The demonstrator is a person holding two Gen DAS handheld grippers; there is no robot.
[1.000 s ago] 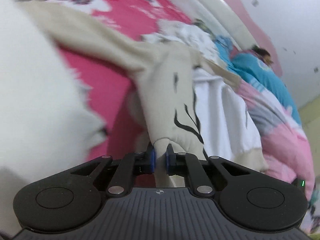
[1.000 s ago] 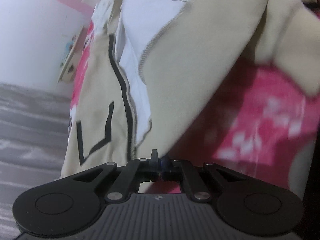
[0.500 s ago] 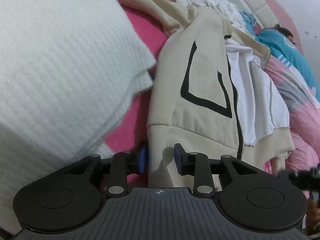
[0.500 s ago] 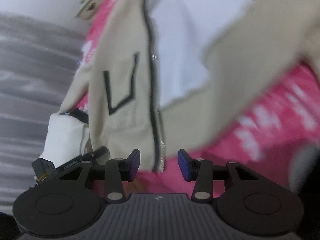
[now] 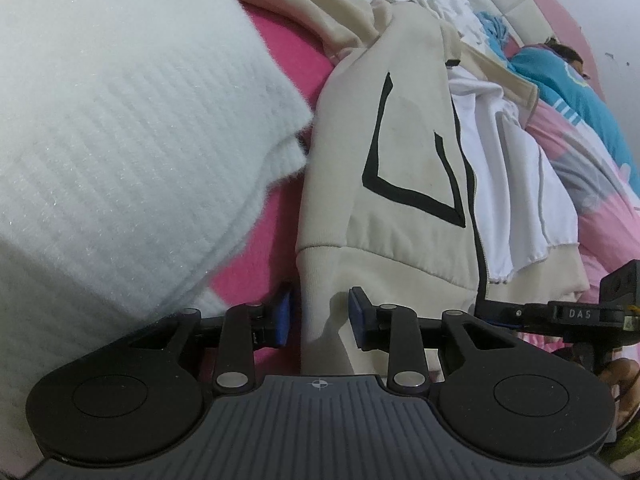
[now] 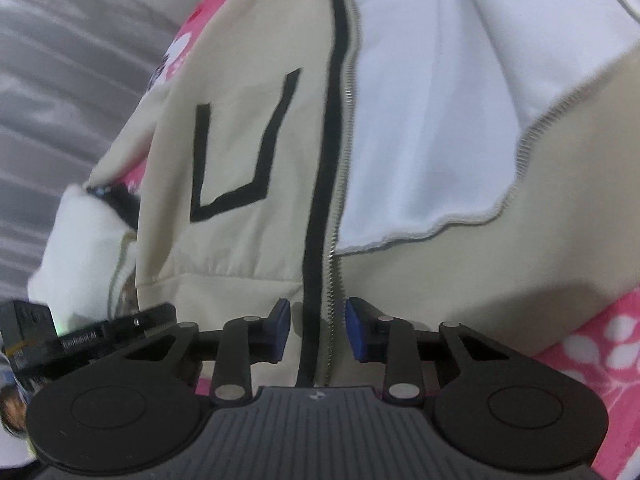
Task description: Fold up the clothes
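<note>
**Across the pink bedspread: a zip jacket lay hem-first to both grippers**

On the pink floral bedspread (image 5: 276,52) lay the cream zip-up jacket (image 5: 404,216), front side up, with one front panel turned back so that its white lining (image 6: 432,92) showed. Its long axis ran from the ribbed hem, just in front of both grippers, away toward the collar end at the far side of the bed; the black zipper (image 6: 324,176) traced that line. A black angular stripe marked the closed panel.

The left gripper (image 5: 319,314) had its jaws spread, with the hem corner lying between them but not pinched. The right gripper (image 6: 314,326) was likewise spread, straddling the zipper's lower end at the hem without clamping it.

Several things could have gone wrong from there. Closing on the ribbed hem might have caught only the top layer, so that the back panel dragged behind and the fold went crooked. The turned-back panel could have slipped further open when lifted, leaving lining exposed in the fold. The white fluffy knit (image 5: 120,140) lay just beside the jacket's left edge, and a sweep that way might have snagged it. A far sleeve trailed loose near the other clothes heaped at the pillows, where it could have tangled.
</note>
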